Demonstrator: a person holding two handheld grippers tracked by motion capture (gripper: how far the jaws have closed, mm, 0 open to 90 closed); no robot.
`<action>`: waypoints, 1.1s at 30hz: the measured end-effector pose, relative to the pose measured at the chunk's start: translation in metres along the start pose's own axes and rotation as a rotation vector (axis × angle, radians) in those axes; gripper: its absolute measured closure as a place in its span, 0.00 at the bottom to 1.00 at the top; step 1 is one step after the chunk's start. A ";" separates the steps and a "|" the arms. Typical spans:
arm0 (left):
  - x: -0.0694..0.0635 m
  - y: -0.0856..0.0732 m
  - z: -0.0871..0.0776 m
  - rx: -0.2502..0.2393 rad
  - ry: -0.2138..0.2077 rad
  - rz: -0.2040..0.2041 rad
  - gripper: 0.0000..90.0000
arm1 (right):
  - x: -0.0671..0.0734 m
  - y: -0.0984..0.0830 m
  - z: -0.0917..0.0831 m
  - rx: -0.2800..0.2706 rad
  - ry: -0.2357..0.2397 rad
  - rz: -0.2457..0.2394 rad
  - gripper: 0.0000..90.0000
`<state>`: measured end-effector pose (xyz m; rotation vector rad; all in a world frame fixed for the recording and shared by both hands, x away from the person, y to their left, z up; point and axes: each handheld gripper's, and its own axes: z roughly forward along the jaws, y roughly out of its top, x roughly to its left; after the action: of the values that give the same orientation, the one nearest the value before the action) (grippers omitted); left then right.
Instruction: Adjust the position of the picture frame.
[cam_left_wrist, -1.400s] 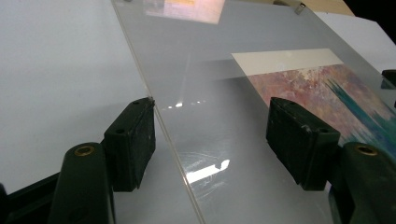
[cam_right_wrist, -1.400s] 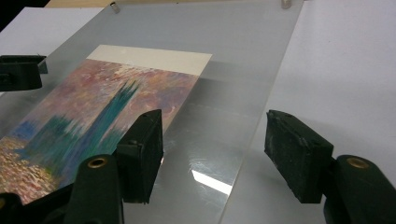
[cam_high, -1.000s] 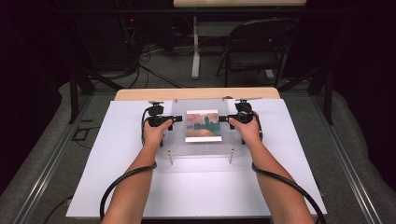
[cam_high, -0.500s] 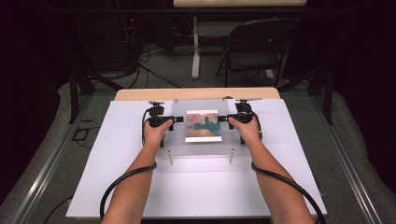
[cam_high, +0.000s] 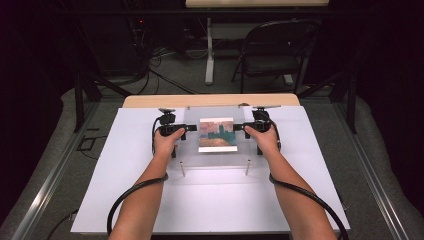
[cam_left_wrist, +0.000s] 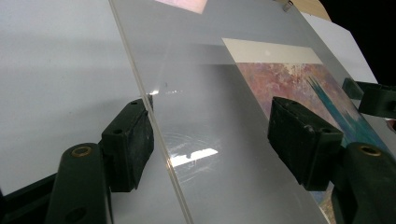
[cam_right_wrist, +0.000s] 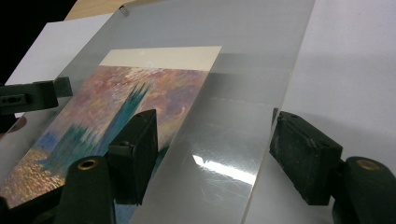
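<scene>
Nothing had shifted noticeably since half a second before: both hands and the clear acrylic panel (cam_high: 216, 137) kept the same places on the desk (cam_high: 125, 200). That panel lay in the middle of the white desk, raised on small metal standoff posts (cam_high: 182, 169), with a painted print (cam_high: 217, 134) of a blue tower under a pink sky beneath it.

From the panel's centre, the left gripper (cam_high: 186, 129) sat at 9 o'clock and the right gripper (cam_high: 239, 127) at 3 o'clock, each pointing inward at a side edge. In the left gripper view, the left gripper (cam_left_wrist: 210, 135) had its jaws apart, straddling the panel's edge: one jaw stood outside over the bare white desk, just at the edge, and the other stood over the panel near the print's margin. A clear gap showed between the jaws and nothing was clamped. In the right gripper view, the right gripper (cam_right_wrist: 215, 149) stood the same way, jaws spread, one over the print's side and the other outside the panel's edge above the desk. The opposite gripper's black tip showed far off at 9 o'clock in that view.

Beyond the desk, at 12 o'clock in the high view, a folding chair (cam_high: 272, 55) stood on the floor.
</scene>
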<state>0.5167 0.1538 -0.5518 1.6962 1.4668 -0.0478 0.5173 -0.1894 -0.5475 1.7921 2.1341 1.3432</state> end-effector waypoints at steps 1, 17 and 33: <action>0.000 0.000 0.000 0.000 0.000 -0.003 0.36 | 0.000 0.000 0.000 0.001 -0.001 0.004 0.36; 0.002 0.000 -0.002 -0.006 -0.008 -0.034 0.41 | 0.001 0.000 0.001 -0.001 -0.002 0.006 0.35; 0.002 0.002 -0.004 0.001 -0.010 -0.025 0.42 | 0.002 -0.002 0.000 -0.022 0.000 -0.002 0.35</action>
<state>0.5167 0.1583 -0.5494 1.6758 1.4813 -0.0705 0.5149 -0.1873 -0.5477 1.7818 2.1112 1.3612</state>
